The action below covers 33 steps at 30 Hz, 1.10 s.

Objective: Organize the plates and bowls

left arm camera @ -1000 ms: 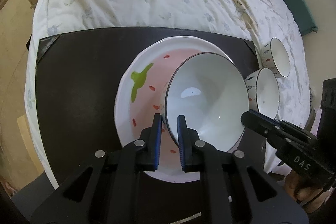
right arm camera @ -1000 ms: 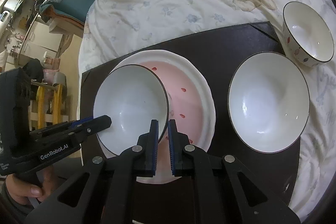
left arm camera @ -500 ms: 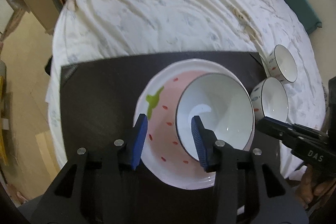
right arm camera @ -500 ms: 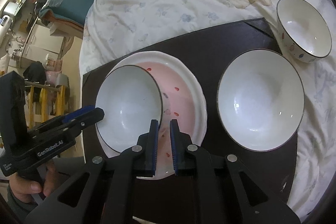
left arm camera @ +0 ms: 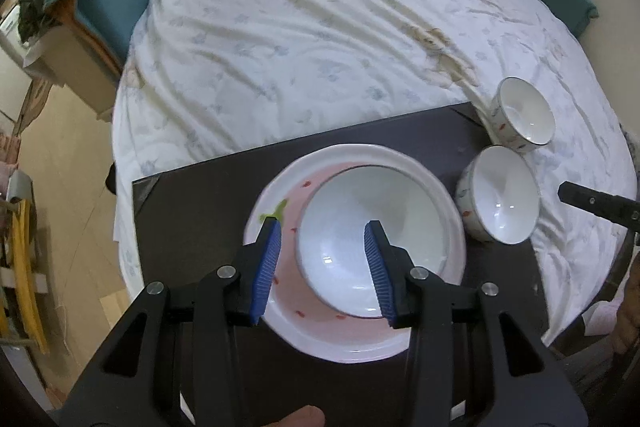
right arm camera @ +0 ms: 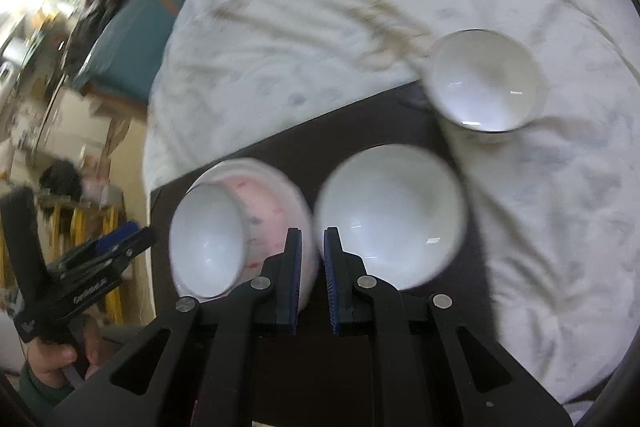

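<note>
Since the earlier frames, left gripper [left arm camera: 324,267] has just opened and released the large bowl [left arm camera: 372,243], now nested upright in the strawberry plate [left arm camera: 448,203] on the dark mat [left arm camera: 192,227]. Right gripper [right arm camera: 312,279], nearly closed and empty, hangs just before the second bowl [right arm camera: 392,215], toward the mat's right edge; round, mouth up, no long axis.

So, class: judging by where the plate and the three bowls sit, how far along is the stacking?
Done: one large bowl sits in the strawberry plate on the dark mat. In hand: nothing; the left gripper stands open above that bowl, the right gripper is shut and empty. Left: the second large bowl on the mat and the small bowl on the bedsheet.
</note>
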Motion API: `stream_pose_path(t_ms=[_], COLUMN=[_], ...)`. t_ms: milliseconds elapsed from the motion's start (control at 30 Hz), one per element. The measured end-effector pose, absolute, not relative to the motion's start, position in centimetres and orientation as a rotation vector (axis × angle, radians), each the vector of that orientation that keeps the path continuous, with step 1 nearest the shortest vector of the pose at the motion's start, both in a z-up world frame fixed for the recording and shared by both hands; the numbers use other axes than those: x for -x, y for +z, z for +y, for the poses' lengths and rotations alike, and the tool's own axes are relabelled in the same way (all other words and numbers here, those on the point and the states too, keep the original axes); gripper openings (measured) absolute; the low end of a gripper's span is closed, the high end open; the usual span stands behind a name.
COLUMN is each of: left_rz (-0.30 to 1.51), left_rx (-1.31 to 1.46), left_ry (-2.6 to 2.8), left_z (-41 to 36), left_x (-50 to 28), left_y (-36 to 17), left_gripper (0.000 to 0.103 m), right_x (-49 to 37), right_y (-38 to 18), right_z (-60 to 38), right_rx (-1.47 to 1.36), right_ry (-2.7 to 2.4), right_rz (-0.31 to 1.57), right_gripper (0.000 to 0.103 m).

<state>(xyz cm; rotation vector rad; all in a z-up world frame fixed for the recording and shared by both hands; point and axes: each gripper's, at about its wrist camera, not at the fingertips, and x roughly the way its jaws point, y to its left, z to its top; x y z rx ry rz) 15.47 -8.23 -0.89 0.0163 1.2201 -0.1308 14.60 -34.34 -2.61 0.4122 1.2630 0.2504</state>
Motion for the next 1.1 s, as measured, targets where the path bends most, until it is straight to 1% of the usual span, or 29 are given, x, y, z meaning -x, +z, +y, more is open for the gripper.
stream_pose_path(t_ms=[33, 67, 100, 133, 167, 200, 233, 267, 300, 333, 367, 400, 433, 600, 667, 733, 800, 900, 967, 1033, 1100], left_rz=[1.228, 1.239, 1.247, 1.252, 1.247, 1.241, 1.238, 1.238, 1.237, 1.232, 1.232, 1.23, 1.232, 1.3, 1.321, 1.355, 1.38, 1.404, 1.42, 1.435, 1.45], left_rx=[-0.009, -0.004, -0.002, 0.004, 0.01, 0.009, -0.002, -0.01, -0.012, -0.01, -0.01, -0.013, -0.019, 0.0, 0.005, 0.024, 0.044, 0.1, 0.119, 0.129, 0.138], left_ry=[-0.139, -0.14, -0.14, -0.145, -0.156, -0.166, -0.176, -0.18, -0.188, -0.206, -0.226, -0.249, -0.256, -0.27, -0.273, -0.281, -0.271, -0.276, -0.282, -0.271, -0.246], left_z=[-8.8, -9.4, -9.8, -10.4, -11.0, -11.6, -12.4, -13.1, -13.9, -14.6, -15.3, -16.4, -17.1, -20.2, -21.4, -22.3, -22.8, -23.2, -23.3, -23.4, -23.3], left_x=[-15.6, -15.7, -15.8, -15.9, -16.0, -16.0, -16.0, -16.0, -16.1, -16.2, -16.2, -16.3, -16.4, -17.4, -18.0, -18.5, -18.9, -19.4, -19.8, -20.2, -20.6], left_y=[-0.8, -0.8, -0.9, -0.8, -0.6, -0.5, -0.2, -0.2, -0.1, 0.1, 0.2, 0.2, 0.2, -1.0, -1.8, -2.9, -3.8, -4.8, -5.5, -6.1, -6.8], left_gripper=[0.042, 0.059, 0.07, 0.085, 0.089, 0.09, 0.094, 0.101, 0.103, 0.103, 0.103, 0.103, 0.103, 0.103, 0.103, 0.103, 0.102, 0.093, 0.076, 0.072, 0.066], right_x=[-14.5, -14.3, -14.1, -14.0, -13.8, -13.6, -13.5, -13.5, -13.5, -13.4, -13.3, -13.2, -13.2, -13.4, -13.7, -14.0, -14.2, -14.3, -14.4, -14.5, -14.7], right_y=[-2.7, -2.7, -2.9, -2.9, -2.9, -3.1, -3.3, -3.5, -3.7, -3.8, -3.9, -3.9, -3.7, -4.3, -4.9, -5.3, -5.9, -6.3, -6.6, -7.0, -7.4], right_z=[-35.2, -36.0, -37.0, -37.6, -38.2, -38.9, -39.5, -39.8, -40.2, -40.6, -40.8, -41.0, -41.2, -42.8, -43.1, -43.3, -43.3, -43.1, -43.1, -43.1, -43.1], right_rx=[-0.421, -0.426, -0.429, -0.429, -0.429, -0.431, -0.439, -0.445, -0.454, -0.457, -0.458, -0.457, -0.463, -0.545, -0.576, -0.606, -0.608, -0.603, -0.602, -0.602, -0.602], right_ry=[0.231, 0.208, 0.177, 0.162, 0.143, 0.124, 0.106, 0.096, 0.086, 0.076, 0.068, 0.057, 0.058, 0.047, 0.042, 0.053, 0.056, 0.065, 0.065, 0.065, 0.068], right_rz=[1.263, 1.264, 1.266, 1.266, 1.266, 1.266, 1.269, 1.274, 1.279, 1.281, 1.28, 1.271, 1.25, 1.232, 1.245, 1.249, 1.268, 1.28, 1.287, 1.3, 1.311], right_gripper=[0.014, 0.014, 0.015, 0.015, 0.015, 0.015, 0.015, 0.017, 0.023, 0.029, 0.057, 0.079, 0.08, 0.08, 0.079, 0.072, 0.06, 0.051, 0.048, 0.046, 0.042])
